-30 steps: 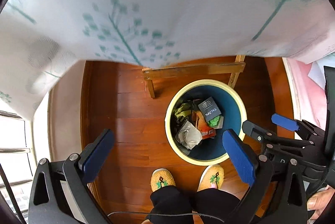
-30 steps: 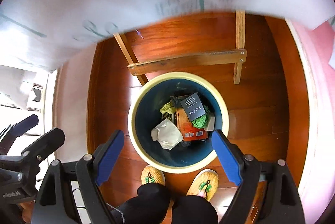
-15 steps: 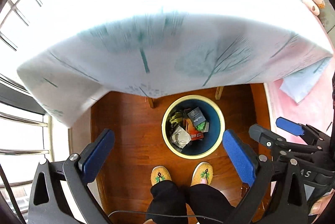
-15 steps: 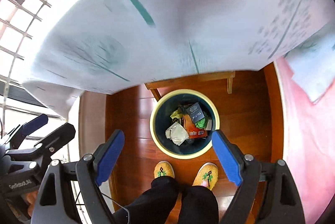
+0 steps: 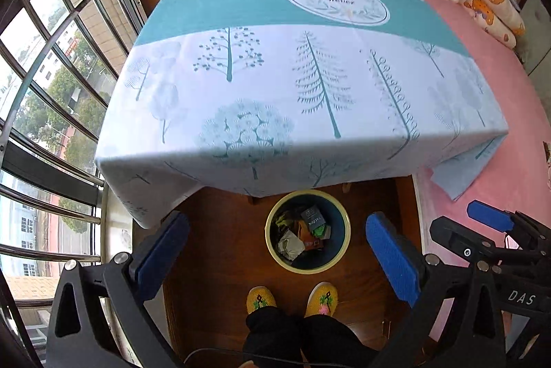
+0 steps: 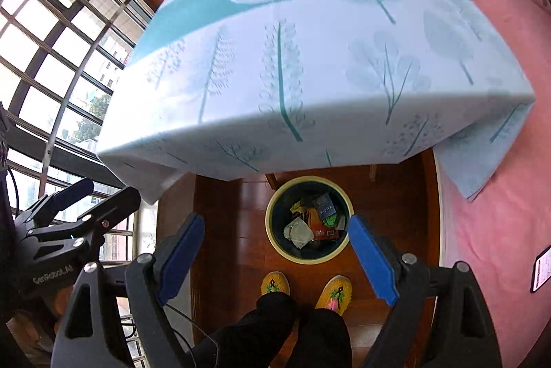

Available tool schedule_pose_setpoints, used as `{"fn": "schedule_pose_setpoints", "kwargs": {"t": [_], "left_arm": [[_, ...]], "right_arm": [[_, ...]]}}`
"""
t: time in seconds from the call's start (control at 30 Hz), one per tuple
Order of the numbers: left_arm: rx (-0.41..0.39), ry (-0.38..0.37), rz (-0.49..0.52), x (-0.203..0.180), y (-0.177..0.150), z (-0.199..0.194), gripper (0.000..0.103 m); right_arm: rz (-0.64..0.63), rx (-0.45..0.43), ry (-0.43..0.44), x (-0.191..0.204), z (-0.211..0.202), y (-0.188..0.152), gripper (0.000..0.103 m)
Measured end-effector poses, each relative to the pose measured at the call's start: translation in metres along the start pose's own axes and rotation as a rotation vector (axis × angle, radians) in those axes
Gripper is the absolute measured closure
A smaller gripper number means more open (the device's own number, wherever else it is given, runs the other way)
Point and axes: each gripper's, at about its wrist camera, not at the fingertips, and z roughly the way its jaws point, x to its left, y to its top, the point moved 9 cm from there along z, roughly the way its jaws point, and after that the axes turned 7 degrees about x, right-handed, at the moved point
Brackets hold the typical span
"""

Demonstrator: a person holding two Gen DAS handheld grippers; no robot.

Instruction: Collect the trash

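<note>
A round bin [image 5: 275, 251] with a cream rim and dark blue inside stands on the wooden floor just under the table's front edge; it also shows in the right wrist view [image 6: 272, 240]. It holds several pieces of trash: a crumpled grey paper [image 5: 289, 245], a dark card [image 5: 313, 219], an orange wrapper and green scraps. My left gripper [image 5: 277, 259] is open and empty, held high above the bin. My right gripper [image 6: 275, 256] is open and empty, also high above the bin. Each gripper shows at the edge of the other's view.
A table with a white and teal tree-print cloth [image 5: 292, 75] fills the upper view. A pink bed [image 5: 509, 113] with soft toys lies to the right. Barred windows [image 5: 44, 85] are on the left. The person's yellow slippers [image 5: 261, 297] stand in front of the bin.
Both grippers have risen well away from the bin. The bin looks smaller and the table top has come into view. Both stay open.
</note>
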Motion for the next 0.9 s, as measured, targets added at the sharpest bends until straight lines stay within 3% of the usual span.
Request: {"fn": "schedule_pose_setpoints", "kwargs": {"t": [0.5, 0.9], "left_arm": [[-0.169, 0.017, -0.035, -0.002, 0.039, -0.096, 0.001], [-0.26, 0.023, -0.027, -0.018, 0.043, -0.14, 0.001]], "right_arm": [[-0.044, -0.176, 0.013, 0.025, -0.106, 0.046, 0.017], [-0.112, -0.271, -0.031, 0.043, -0.147, 0.045, 0.017]]}}
